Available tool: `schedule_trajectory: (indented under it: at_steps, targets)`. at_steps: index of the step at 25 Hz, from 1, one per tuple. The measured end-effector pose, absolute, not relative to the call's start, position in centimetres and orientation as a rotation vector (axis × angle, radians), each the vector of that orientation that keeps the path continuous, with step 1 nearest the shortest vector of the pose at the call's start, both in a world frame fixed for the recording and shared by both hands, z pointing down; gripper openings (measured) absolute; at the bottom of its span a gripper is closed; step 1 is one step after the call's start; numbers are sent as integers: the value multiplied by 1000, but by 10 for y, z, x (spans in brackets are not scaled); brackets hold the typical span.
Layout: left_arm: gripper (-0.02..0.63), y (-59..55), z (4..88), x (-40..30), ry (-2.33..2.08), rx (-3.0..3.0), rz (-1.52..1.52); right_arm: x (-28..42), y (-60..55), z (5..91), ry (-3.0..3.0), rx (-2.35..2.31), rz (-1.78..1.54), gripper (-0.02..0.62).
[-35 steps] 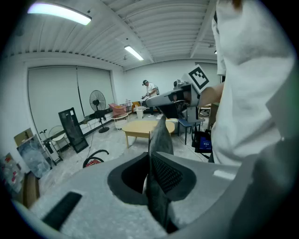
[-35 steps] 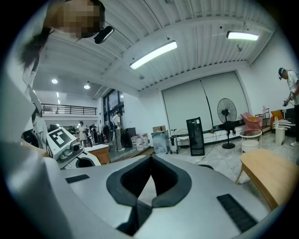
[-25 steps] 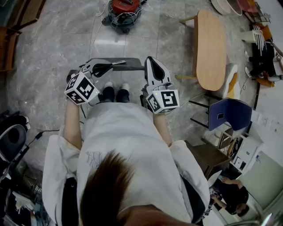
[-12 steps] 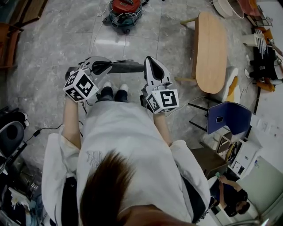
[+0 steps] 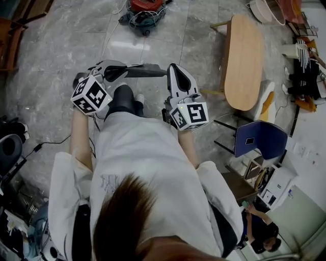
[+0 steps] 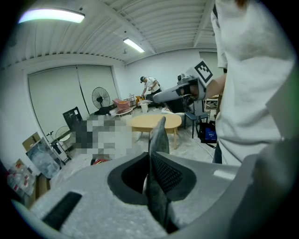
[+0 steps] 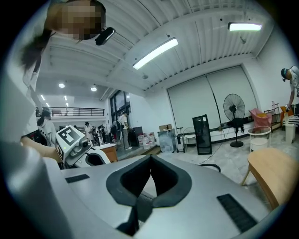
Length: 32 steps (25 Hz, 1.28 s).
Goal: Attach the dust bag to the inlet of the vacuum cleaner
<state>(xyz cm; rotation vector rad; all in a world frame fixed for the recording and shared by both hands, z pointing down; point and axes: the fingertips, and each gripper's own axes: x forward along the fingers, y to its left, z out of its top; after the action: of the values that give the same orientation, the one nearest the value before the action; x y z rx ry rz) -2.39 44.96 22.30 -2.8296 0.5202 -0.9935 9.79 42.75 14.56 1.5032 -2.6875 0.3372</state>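
Note:
The red vacuum cleaner (image 5: 145,7) stands on the marble floor at the top edge of the head view, and shows as a red patch (image 6: 99,161) in the left gripper view. My left gripper (image 5: 127,69) is shut on the grey dust bag (image 5: 147,71), a flat grey sheet standing on edge between the jaws (image 6: 159,140). My right gripper (image 5: 173,69) is just right of the bag's free end, shut, with nothing between its jaws (image 7: 150,158). Both grippers are held in front of the person's body.
An oval wooden table (image 5: 242,56) stands to the right, with a blue chair (image 5: 257,137) below it. Cables trail around the vacuum. A standing fan (image 7: 233,109) and other people are further off in the room.
The person has stepped forward, and one leg now shows between the grippers. Both grippers and the bag have shifted slightly up in the head view.

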Motion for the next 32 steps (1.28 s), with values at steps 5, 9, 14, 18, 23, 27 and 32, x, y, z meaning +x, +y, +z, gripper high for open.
schedule_trajectory:
  at_steps: [5, 9, 14, 18, 23, 27, 32]
  targets:
    - [38, 426, 228, -33, 503, -2842, -1003, 89, 406, 154, -2677, 1506, 381, 0]
    - [38, 395, 234, -42, 454, -2859, -1009, 81, 375, 156, -2645, 1541, 392, 0]
    - [38, 349, 235, -57, 379, -2875, -984, 63, 326, 153, -2622, 1609, 394, 0]
    - [38, 318, 237, -74, 324, -2882, -970, 41, 291, 149, -2609, 1639, 374, 1]
    - [38, 292, 243, -93, 275, -2886, -967, 25, 264, 143, -2592, 1705, 349, 0]
    - [38, 277, 243, -106, 261, -2889, -974, 16, 252, 143, -2581, 1712, 353, 0]
    - [38, 270, 247, -110, 252, -2890, -984, 12, 245, 148, -2573, 1709, 361, 0]
